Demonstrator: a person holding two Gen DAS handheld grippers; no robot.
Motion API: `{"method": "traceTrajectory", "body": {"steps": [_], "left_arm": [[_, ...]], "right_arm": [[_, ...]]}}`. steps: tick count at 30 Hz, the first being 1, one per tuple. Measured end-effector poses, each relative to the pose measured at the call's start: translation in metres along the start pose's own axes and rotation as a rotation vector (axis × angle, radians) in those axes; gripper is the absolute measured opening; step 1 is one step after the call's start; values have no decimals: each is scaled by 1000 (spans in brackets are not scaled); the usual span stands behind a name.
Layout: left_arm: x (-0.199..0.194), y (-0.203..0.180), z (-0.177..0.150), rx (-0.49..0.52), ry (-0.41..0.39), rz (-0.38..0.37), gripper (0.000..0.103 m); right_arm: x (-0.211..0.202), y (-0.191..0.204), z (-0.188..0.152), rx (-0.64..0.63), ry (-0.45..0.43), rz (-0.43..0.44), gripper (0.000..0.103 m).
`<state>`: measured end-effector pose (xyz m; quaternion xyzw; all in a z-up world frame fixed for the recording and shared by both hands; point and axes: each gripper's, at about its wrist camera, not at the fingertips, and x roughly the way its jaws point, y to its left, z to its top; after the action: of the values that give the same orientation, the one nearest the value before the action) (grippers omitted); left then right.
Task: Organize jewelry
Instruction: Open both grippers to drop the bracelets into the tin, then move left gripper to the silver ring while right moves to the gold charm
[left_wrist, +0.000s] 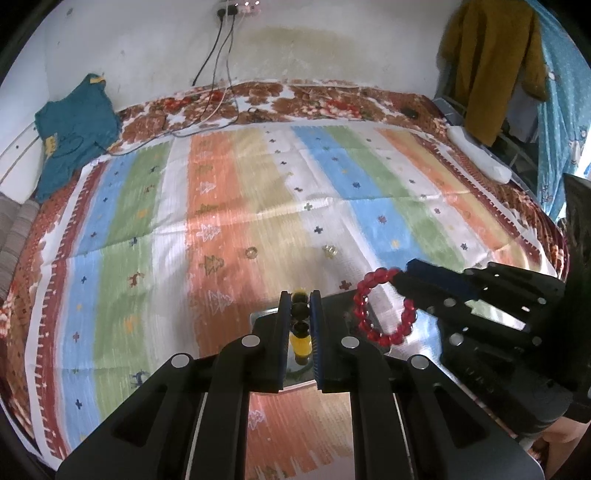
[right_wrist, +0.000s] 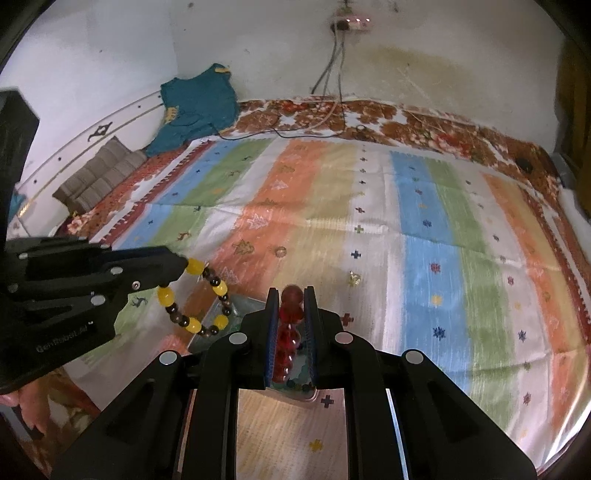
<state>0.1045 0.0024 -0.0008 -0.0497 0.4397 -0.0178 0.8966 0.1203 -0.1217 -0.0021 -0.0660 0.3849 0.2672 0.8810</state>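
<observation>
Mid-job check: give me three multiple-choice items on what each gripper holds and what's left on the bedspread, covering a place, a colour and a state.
1. Where are the two small loose pieces?
A) on the bedspread, beyond both grippers
B) on the teal shirt
C) in the left gripper

2. The bracelet in the right gripper is:
A) blue
B) red
C) white

3. The left gripper is:
A) open, holding nothing
B) out of view
C) shut on a yellow-and-dark bracelet

A: round piece and gold piece lie on the bedspread.
B: right gripper grips the red bracelet.
C: left gripper clamps the yellow-and-dark bracelet.

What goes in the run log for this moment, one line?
left gripper: shut on yellow-black bracelet | right gripper: shut on red bracelet | both over metal tray | two small pieces loose on cloth
</observation>
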Motion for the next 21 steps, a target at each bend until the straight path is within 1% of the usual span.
{"method": "traceTrajectory", "body": {"steps": [1,2,3,6,14,17,19,21], "left_arm": [[0,2,0,-7,0,6,11],[0,3,1,-12,2,10,12],[0,5,1,-18,1,14,16],[0,11,1,-33,0,28,17],[4,19,4,-59,5,50,36],[8,23,5,-67,13,57,41],[12,26,6,-74,21,62,47],[17,29,7,-83,32,67,49]], "right_arm": [[0,-2,0,7,4,-13,26],[1,-5,0,16,5,-24,39],[2,-6,0,24,9,-32,40],[8,-15,0,45,34,-52,40],[20,-23,0,69,83,-77,40],[24,-23,1,69,97,-79,44],[27,-23,2,69,107,-84,46],[30,-23,3,69,114,-84,49]]}}
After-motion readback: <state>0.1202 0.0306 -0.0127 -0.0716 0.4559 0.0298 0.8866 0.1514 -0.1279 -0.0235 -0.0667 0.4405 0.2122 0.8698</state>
